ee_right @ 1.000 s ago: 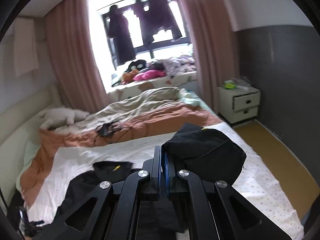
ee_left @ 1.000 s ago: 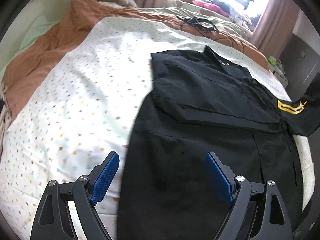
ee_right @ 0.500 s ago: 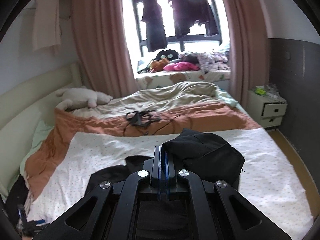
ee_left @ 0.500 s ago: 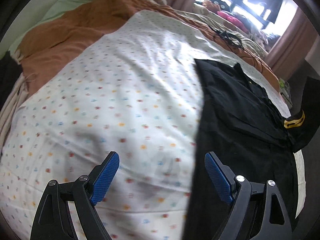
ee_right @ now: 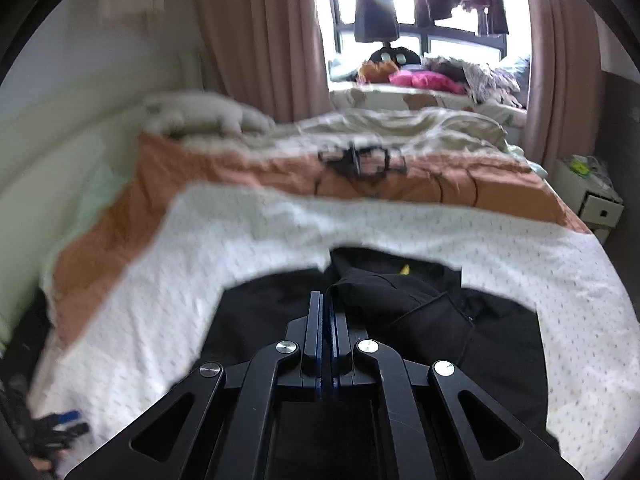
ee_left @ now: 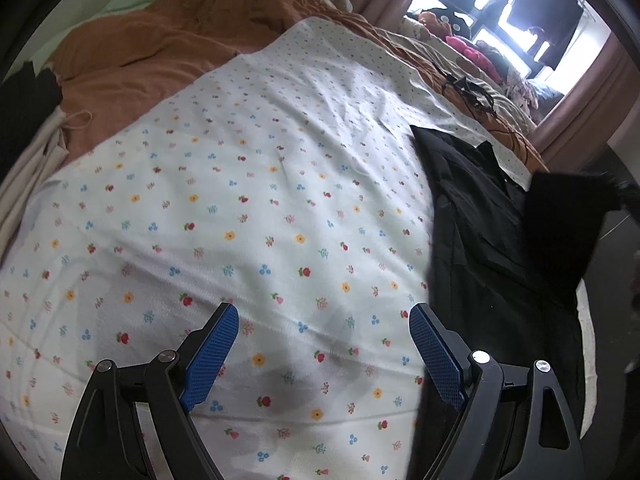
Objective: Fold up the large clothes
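Broadly, bed: a flowered sheet [ee_left: 248, 216] was spread flat, apparently as the folding surface.
Garment: the black shirt [ee_right: 500, 344] lay on it toward the bed's right side.
Right gripper [ee_right: 325, 320]: jaws clamped on a shirt flap, probably carrying it across for a fold.
Left gripper [ee_left: 324, 352]: jaws wide, empty, over bare sheet.

blur: bed [ee_right: 240, 240] and dark tangle [ee_right: 360, 162] at 12 o'clock smeared | cut off: black garment [ee_left: 500, 264] past the 4 o'clock edge | hidden: garment's hem under right tongs [ee_right: 325, 312]
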Tool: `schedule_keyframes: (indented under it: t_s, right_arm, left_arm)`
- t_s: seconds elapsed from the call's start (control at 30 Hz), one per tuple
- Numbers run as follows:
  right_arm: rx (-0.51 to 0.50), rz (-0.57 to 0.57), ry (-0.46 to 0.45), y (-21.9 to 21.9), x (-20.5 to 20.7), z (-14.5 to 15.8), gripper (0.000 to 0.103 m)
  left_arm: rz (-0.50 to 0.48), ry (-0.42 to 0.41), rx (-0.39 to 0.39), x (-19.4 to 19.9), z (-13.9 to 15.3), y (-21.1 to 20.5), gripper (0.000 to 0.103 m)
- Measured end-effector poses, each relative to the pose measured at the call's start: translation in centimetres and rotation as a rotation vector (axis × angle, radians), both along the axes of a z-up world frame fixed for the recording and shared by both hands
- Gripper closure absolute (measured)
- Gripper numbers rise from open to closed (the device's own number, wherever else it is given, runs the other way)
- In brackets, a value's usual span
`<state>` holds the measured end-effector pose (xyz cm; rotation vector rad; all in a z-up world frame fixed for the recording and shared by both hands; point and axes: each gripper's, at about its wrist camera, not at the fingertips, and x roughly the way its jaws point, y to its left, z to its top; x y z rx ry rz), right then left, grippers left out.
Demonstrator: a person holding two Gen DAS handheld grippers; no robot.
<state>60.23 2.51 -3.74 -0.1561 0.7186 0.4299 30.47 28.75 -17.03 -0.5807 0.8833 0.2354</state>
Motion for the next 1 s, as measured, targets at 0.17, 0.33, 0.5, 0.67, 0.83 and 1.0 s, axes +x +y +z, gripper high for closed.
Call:
schedule_keyframes:
  t_s: [0.17, 0.33, 0.5, 0.67, 0.83, 1.0]
  right_arm:
    - [-0.124, 0.094, 0.143, 4.1, -1.8, -6.6, 0.038]
    - [-0.13, 0.167, 0.223, 4.3, -4.1, -8.7, 0.025]
    - [-0.021, 0.168, 0.305, 0.7, -4.7, -8.6, 0.025]
    - [0.053, 0.067, 0.306, -3.9, -3.3, -7.9, 0.025]
    - [0.069, -0.051, 0.336, -5.8, -0.9, -9.7, 0.025]
    - [0.133, -0.058, 0.46, -4.5, 0.6, -13.8, 0.033]
  left_arm:
    - [-0.019, 0.005, 0.012, -0.4, -0.2, -0.2, 0.015]
    - [-0.004, -0.01, 0.019, -1.1, 0.4, 0.1, 0.015]
    - [-0.001, -0.019, 0.013, -1.1, 0.5, -0.6, 0.015]
    - [-0.027, -0.029, 0.008, -0.7, 0.3, -2.4, 0.015]
    - [-0.045, -0.005, 0.018, -0.4, -0.7, -3.6, 0.015]
    - [-0.022, 0.007, 0.015, -0.9, -1.3, -2.7, 0.015]
